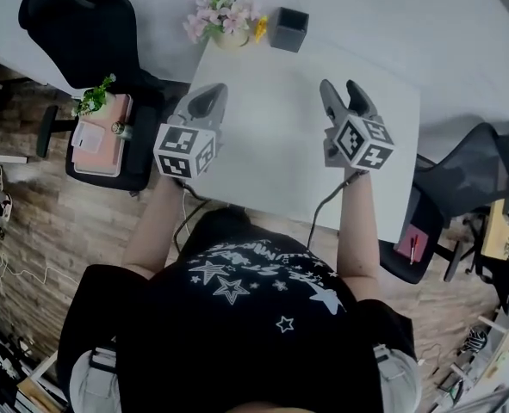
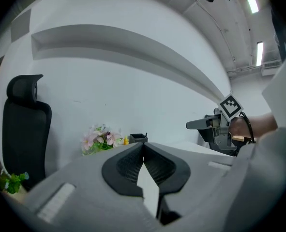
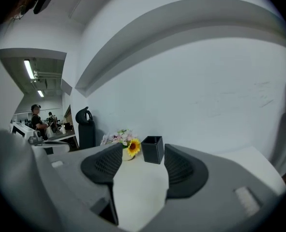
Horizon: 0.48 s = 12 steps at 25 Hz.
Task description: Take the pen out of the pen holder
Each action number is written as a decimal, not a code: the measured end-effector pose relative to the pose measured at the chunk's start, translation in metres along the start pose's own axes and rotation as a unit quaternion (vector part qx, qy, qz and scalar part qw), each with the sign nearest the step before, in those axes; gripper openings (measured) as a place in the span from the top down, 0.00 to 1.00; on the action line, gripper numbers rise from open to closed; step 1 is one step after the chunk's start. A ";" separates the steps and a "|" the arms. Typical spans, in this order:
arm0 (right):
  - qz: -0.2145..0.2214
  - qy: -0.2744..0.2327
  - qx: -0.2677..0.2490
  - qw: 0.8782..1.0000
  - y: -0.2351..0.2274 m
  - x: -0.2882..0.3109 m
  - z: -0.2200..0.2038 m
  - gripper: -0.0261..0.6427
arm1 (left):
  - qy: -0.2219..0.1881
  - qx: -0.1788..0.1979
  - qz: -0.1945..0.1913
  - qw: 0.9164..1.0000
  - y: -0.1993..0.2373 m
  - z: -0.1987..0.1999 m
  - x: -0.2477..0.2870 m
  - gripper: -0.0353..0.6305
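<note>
One black pen holder (image 1: 288, 29), contents unseen, potted flowers (image 1: 225, 20) beside

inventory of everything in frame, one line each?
table: 1, white, centre
pen holder: 1, black, table's far edge
pen: cannot be made out in the holder
flowers: 1 bunch, pink with one yellow, left of the pen holder
left chair: 1, black, pink items and small plant on seat
right chair: 1, black, pink item on seat
left gripper: 1, grey, above the table, shut, empty
right gripper: 1, grey, above the table, open, empty
</note>
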State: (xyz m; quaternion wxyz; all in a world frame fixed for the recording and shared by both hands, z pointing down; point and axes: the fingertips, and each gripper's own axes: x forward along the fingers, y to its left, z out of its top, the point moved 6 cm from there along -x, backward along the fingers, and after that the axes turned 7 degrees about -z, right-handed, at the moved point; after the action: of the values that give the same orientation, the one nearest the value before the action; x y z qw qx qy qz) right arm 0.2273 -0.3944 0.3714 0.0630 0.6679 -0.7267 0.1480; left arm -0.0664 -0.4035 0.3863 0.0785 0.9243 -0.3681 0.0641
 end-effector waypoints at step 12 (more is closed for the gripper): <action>0.004 0.019 -0.010 1.000 0.004 0.108 0.021 0.55 | 0.003 -0.006 -0.008 1.000 0.064 0.018 0.069 0.93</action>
State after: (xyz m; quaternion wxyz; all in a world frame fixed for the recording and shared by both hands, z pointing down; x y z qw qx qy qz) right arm 0.2148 -0.5036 0.3823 0.0825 0.6616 -0.7293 0.1535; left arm -0.0601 -0.4990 0.3871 0.0858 0.9265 -0.3607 0.0639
